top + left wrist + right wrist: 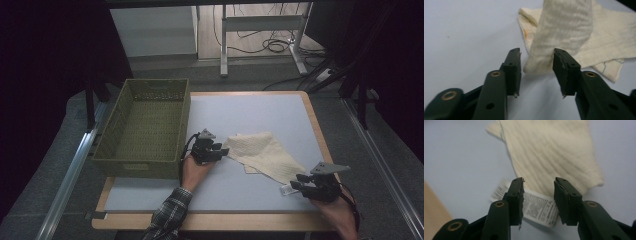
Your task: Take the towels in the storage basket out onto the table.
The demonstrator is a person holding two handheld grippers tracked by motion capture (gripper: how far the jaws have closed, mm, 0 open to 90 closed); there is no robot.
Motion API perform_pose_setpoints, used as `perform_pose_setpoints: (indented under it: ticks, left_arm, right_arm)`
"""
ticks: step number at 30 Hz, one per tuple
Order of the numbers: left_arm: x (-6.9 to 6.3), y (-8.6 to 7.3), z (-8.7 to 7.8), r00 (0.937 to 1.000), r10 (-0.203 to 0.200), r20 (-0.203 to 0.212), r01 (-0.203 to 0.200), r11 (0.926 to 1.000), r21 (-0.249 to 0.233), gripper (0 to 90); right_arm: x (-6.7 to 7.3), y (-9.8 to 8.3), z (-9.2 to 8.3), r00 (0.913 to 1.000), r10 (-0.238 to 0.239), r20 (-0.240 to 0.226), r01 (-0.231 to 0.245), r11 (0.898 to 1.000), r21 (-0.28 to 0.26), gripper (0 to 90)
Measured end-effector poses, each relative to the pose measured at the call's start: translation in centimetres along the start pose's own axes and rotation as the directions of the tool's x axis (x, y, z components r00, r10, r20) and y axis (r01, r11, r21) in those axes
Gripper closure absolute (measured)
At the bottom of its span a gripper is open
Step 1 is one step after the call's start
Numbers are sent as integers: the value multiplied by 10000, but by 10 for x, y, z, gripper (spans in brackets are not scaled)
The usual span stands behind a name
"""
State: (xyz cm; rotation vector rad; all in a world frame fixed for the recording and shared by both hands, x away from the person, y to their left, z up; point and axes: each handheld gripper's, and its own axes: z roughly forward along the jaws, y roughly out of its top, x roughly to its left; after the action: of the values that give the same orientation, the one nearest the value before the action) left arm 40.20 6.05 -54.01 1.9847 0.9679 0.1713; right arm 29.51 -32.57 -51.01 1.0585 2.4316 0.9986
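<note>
A cream ribbed cloth [265, 152] lies folded on the pale blue mat [250, 107], right of centre. My left gripper [222, 150] is at the cloth's left corner. In the left gripper view its jaws [537, 56] stand apart, and a raised fold of the cloth [564, 30] hangs between them without being pinched. My right gripper [295, 182] is at the cloth's near right corner. In the right gripper view its jaws [539, 182] are open over the white printed label [539, 208] sewn to the cloth [549, 152].
A green woven basket [142, 165] stands at the table's left side, close to my left hand. The table's wooden edge [210, 220] runs along the front. Desk legs and cables lie on the floor beyond the table.
</note>
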Motion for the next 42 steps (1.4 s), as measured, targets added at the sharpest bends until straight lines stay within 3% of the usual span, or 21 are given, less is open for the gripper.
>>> perform_pose_setpoints:
  ticks: [2, 4, 5, 9, 11, 14, 19, 24, 26, 27, 29, 31, 33, 36, 39, 42]
  left_arm:
    - [-1, -1, 1, 10000, 22, 82, -22, 10000, 63, 679]
    - [-2, -1, 1, 9998, 45, 173, -47, 9999, 125, 748]
    - [-2, -2, 1, 9997, 46, 225, -50, 9999, 158, 784]
    - [-4, -3, 0, 9991, 42, 429, -51, 9998, 207, 830]
    - [-6, -2, -5, 9985, 18, 552, -16, 10000, -33, 839]
    - [-8, 3, -19, 9976, 56, 692, -10, 9978, -656, 838]
    - [-8, 31, -37, 9981, 150, 606, -63, 9898, -1421, 837]
    - [-6, 85, -42, 9993, 377, -33, -377, 9827, -1815, 836]
    - [1, 113, -37, 9953, 327, -907, -484, 9831, -1767, 829]
    - [6, 124, -32, 9903, 149, -1383, -372, 9865, -1596, 790]
    - [13, 135, -24, 9805, -251, -1949, 6, 9922, -1243, 561]
    - [12, 130, -20, 9788, -155, -2044, -84, 9933, -1155, 491]
    - [10, 117, -17, 9825, 35, -1861, -247, 9934, -1120, 440]
    - [13, 95, -9, 9861, -50, -1660, -84, 9968, -800, 409]
    - [15, 76, -4, 9903, -347, -1346, 247, 9969, -753, 410]
    - [14, 61, -2, 9930, -394, -1110, 323, 9973, -657, 411]
  right_arm:
    - [3, -6, 4, 9979, -471, 451, 465, 9988, 133, 596]
    - [3, -8, 4, 9975, -478, 517, 479, 9989, -4, 654]
    - [3, -8, 4, 9971, -497, 579, 499, 9988, -16, 730]
    - [2, -10, 4, 9975, -362, 606, 370, 9992, -123, 862]
    - [1, -8, 3, 9989, -224, 407, 225, 9997, -17, 882]
    - [2, -5, 0, 9977, -480, 472, 476, 9988, 95, 883]
    - [-7, 13, -14, 9979, -386, 523, 413, 9978, -516, 883]
    - [-33, 56, -32, 9957, -132, 917, 259, 9900, -1387, 882]
    - [-49, 83, -36, 9925, 95, 1219, 125, 9839, -1781, 878]
    - [-58, 96, -36, 9889, 238, 1469, 46, 9818, -1901, 864]
    - [-77, 117, -31, 9810, 917, 1709, -605, 9818, -1798, 770]
    - [-83, 124, -27, 9760, 1009, 1928, -692, 9839, -1648, 718]
    - [-83, 121, -24, 9787, 941, 1826, -654, 9854, -1574, 685]
    - [-79, 107, -16, 9855, 986, 1379, -788, 9866, -1426, 650]
    - [-75, 94, -4, 9898, 1078, 929, -967, 9885, -1163, 634]
    - [-67, 82, 7, 9930, 1069, 503, -1014, 9897, -1007, 631]
